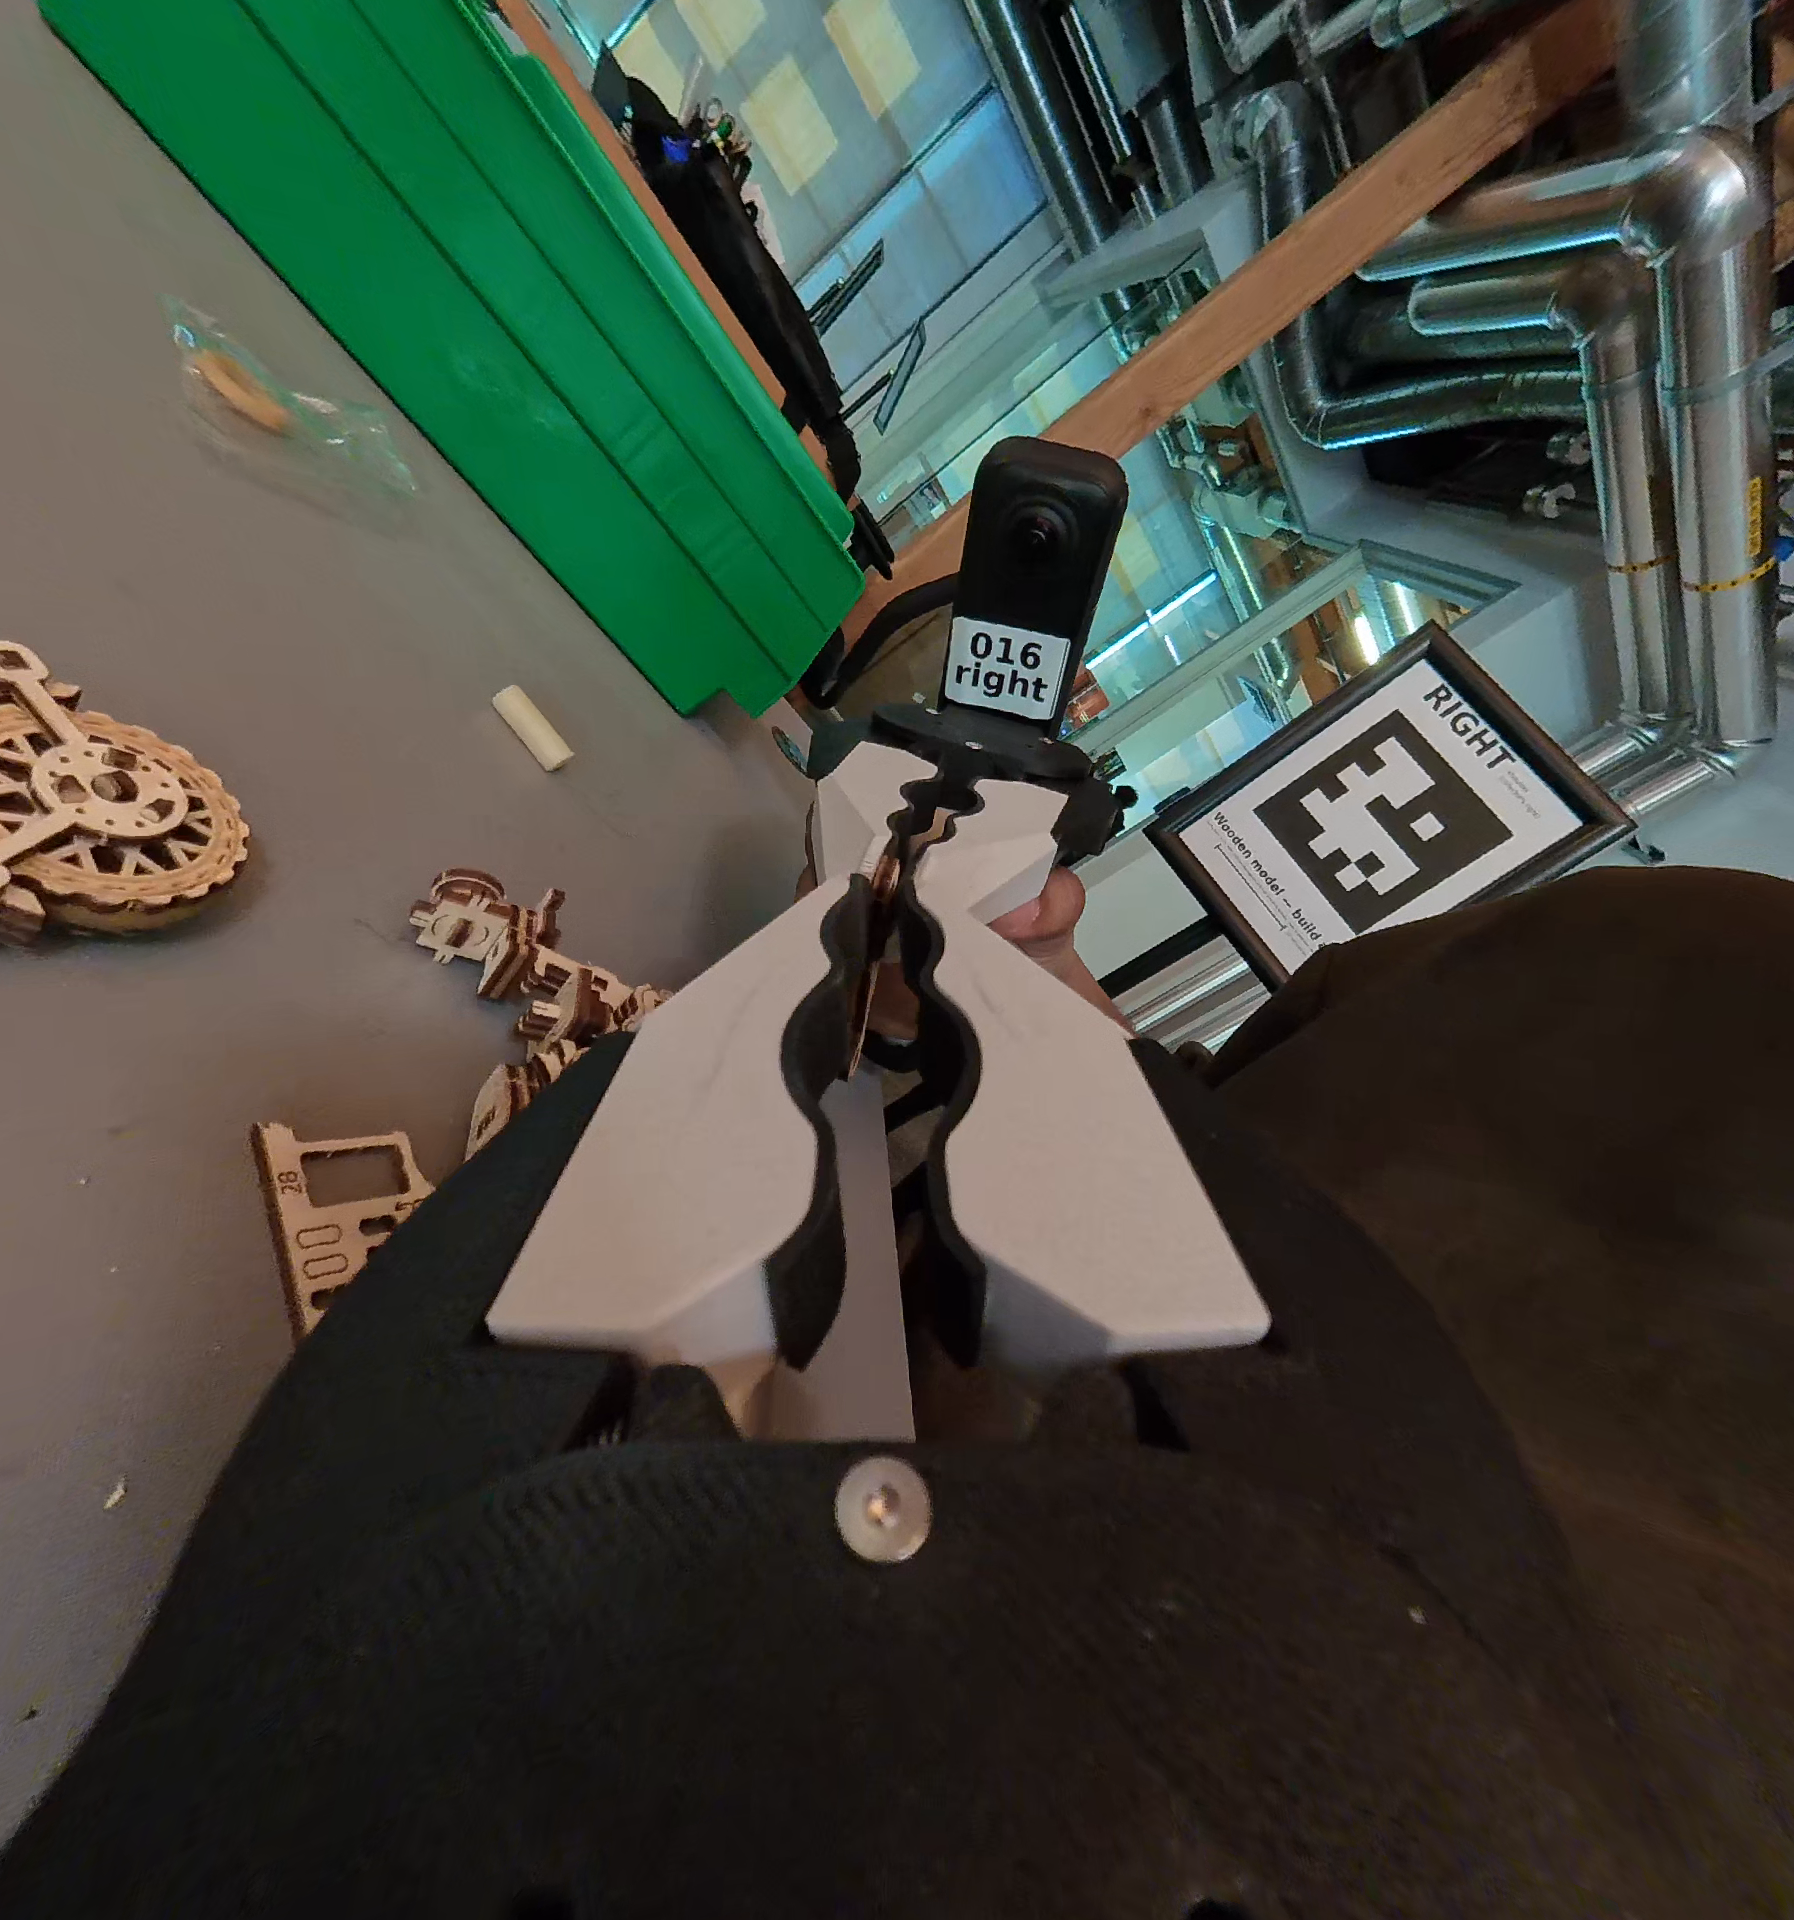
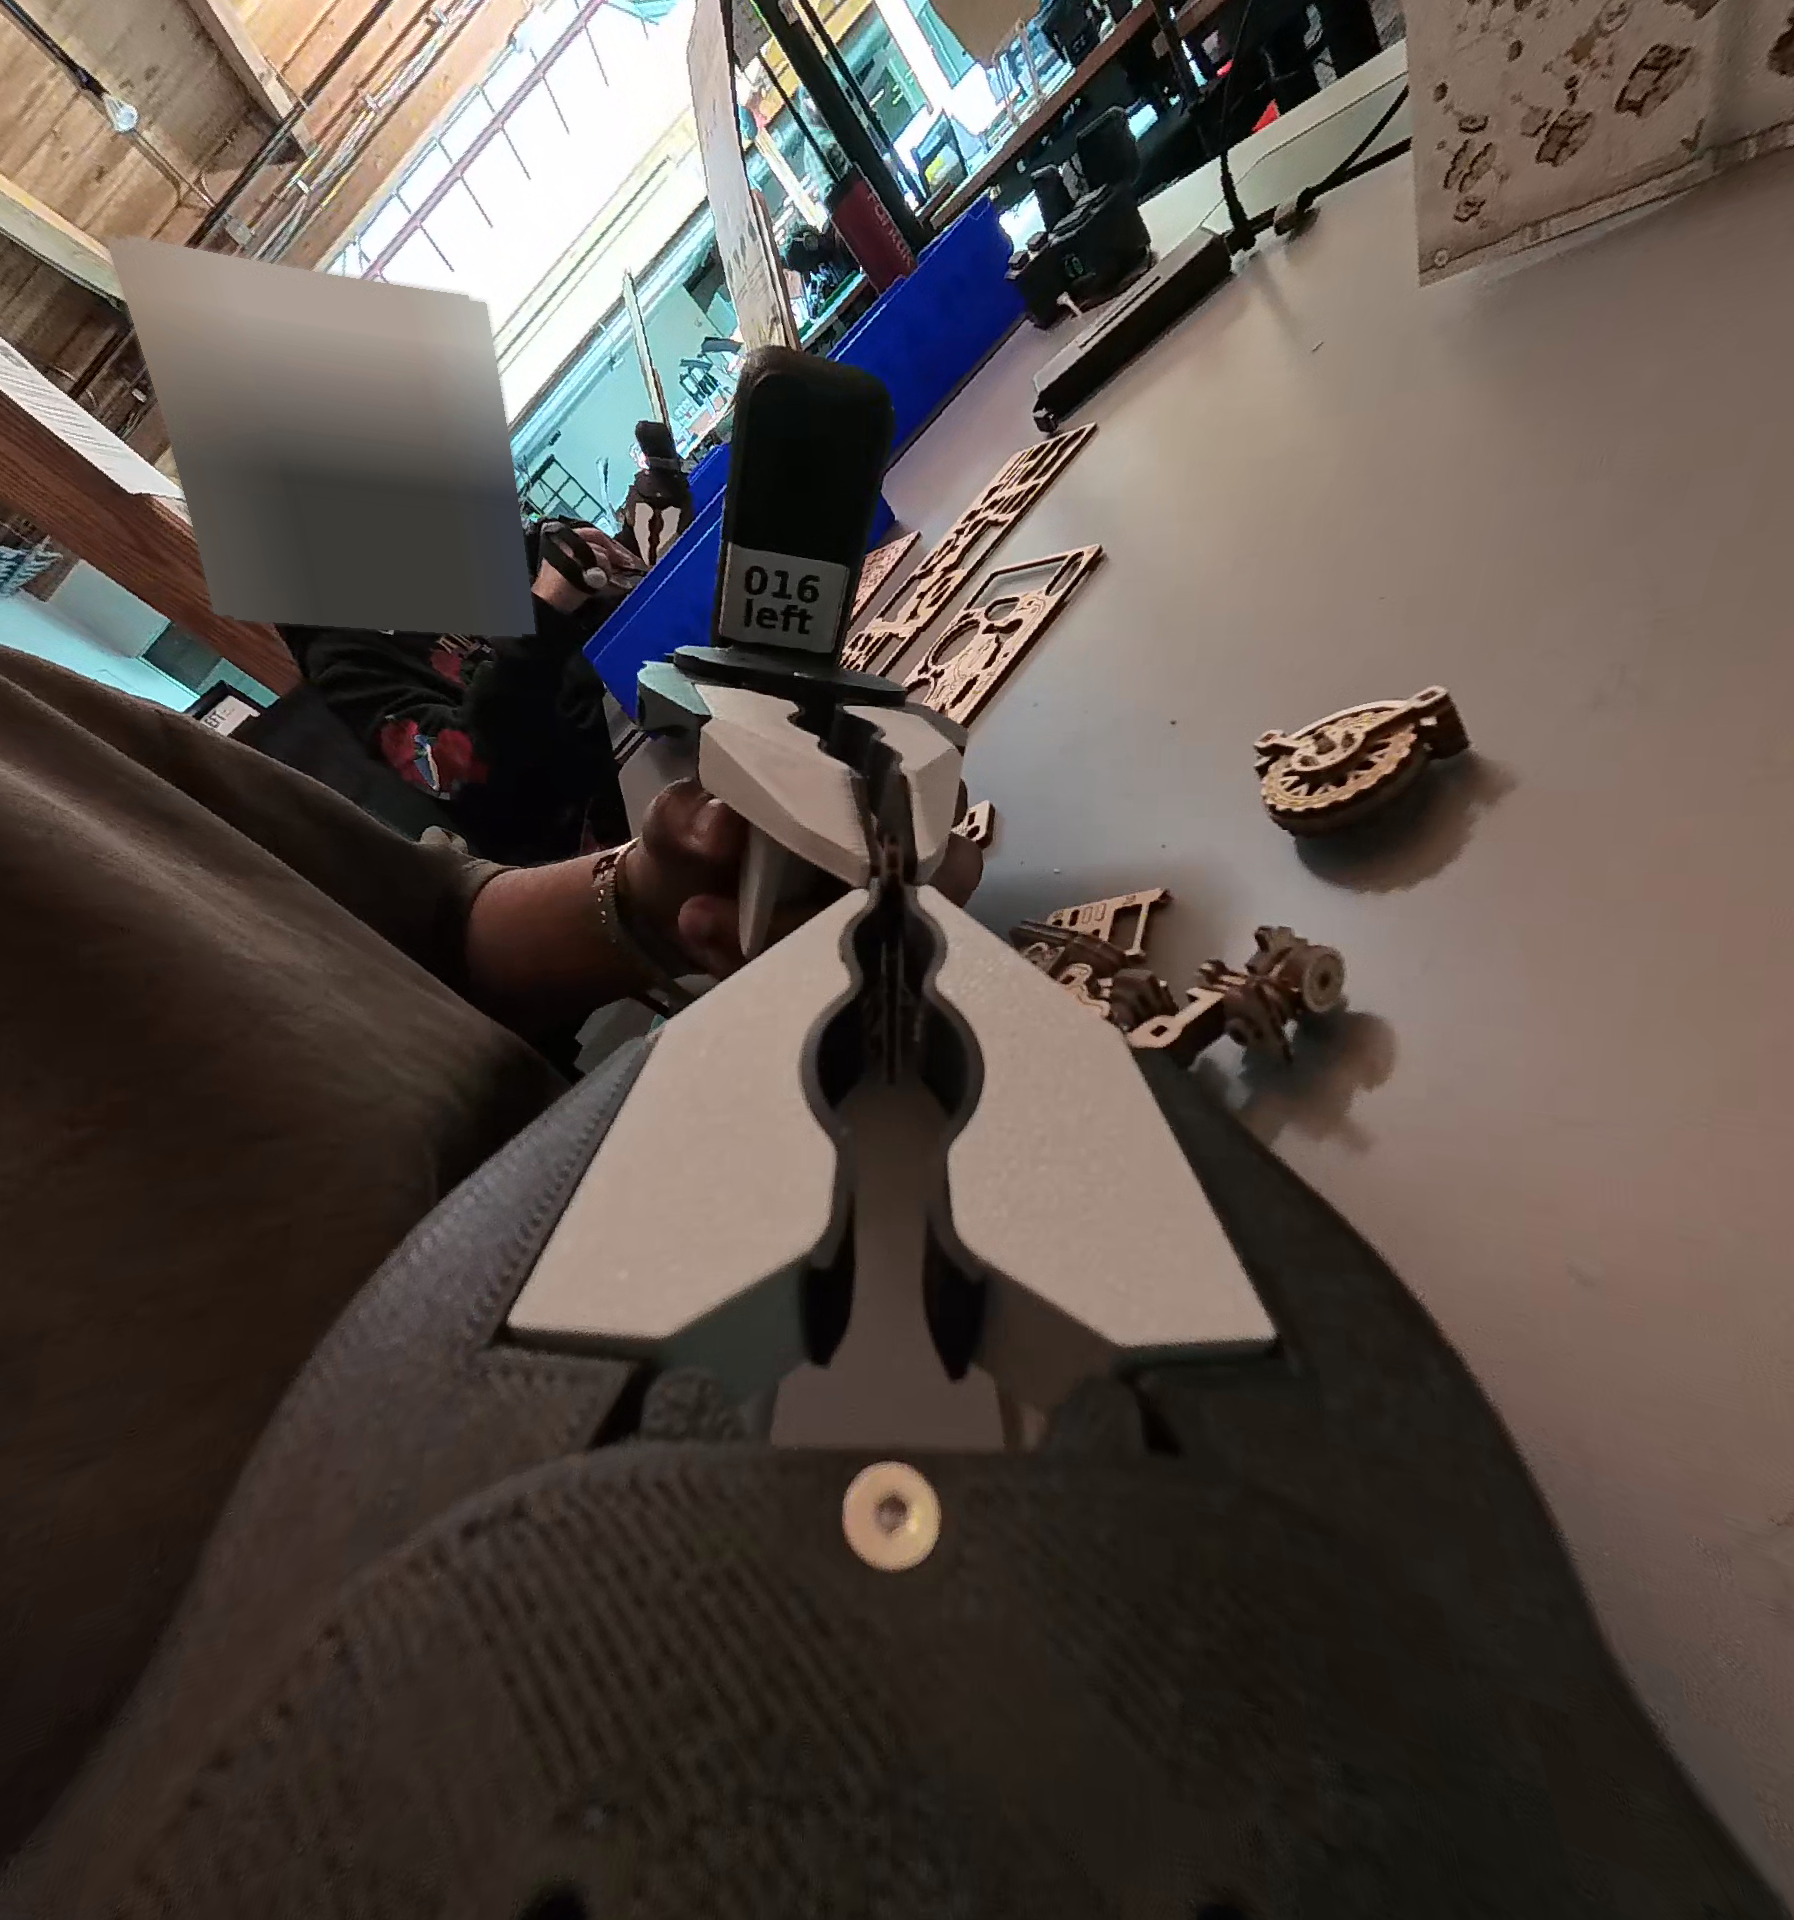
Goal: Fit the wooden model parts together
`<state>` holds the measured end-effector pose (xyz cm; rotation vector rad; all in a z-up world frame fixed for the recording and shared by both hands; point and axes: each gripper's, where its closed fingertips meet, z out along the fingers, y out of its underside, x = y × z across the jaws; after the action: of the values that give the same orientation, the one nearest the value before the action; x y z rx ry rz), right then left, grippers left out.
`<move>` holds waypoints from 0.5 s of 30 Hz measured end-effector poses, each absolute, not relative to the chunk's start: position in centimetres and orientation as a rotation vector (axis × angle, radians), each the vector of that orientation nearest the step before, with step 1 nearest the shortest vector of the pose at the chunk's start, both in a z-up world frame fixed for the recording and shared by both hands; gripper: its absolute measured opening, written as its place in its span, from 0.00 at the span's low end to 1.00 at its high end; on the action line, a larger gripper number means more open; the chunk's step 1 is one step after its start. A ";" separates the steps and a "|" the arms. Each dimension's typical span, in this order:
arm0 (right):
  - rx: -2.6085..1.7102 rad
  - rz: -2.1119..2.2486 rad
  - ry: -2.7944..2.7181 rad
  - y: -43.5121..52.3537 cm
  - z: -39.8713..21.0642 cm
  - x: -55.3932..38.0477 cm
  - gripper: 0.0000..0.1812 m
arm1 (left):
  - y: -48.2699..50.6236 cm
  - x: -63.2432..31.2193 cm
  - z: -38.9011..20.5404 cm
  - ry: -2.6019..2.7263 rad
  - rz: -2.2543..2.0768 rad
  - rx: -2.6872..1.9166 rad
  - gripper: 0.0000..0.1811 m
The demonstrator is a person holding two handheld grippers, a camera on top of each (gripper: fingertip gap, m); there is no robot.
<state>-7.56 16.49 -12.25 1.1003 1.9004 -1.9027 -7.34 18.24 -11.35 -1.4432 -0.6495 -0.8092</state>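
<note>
My left gripper (image 1: 877, 899) is shut on a thin flat wooden part (image 1: 864, 982), seen edge-on between its black pads. My right gripper (image 2: 885, 896) is shut on a thin dark wooden part (image 2: 888, 992), also edge-on. The two grippers meet tip to tip above the grey table (image 1: 249, 1507). The right gripper (image 1: 919, 831) faces me in the left wrist view, and the left gripper (image 2: 877, 821) faces me in the right wrist view. Where the two parts touch is hidden between the fingertips. A hand holds each gripper.
On the table lie a wooden gear-wheel assembly (image 1: 72, 800) (image 2: 1360, 764), small built-up assemblies (image 1: 519, 956) (image 2: 1277, 982), a flat cut-out part (image 1: 332, 1205), part sheets (image 2: 986, 582), a white peg (image 1: 531, 727) and a bagged ring (image 1: 249, 395). A green bin (image 1: 519, 312), a blue bin (image 2: 872, 343) and a framed sign (image 1: 1392, 810) stand behind.
</note>
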 end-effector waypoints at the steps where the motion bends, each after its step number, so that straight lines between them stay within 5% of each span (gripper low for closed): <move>1: 1.101 -1.902 1.898 16.5 -12.3 -7.6 0.00 | 18.2 -7.3 -11.3 -0.650 -0.811 -1.443 0.01; 15: 1.098 -1.918 1.862 16.4 -12.0 -7.6 0.01 | 18.1 -7.4 -11.0 -0.636 -0.818 -1.424 0.01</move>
<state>-7.57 16.42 -11.96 1.0976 1.8624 -1.9183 -7.37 18.14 -11.01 -1.4244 -0.6364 -0.8181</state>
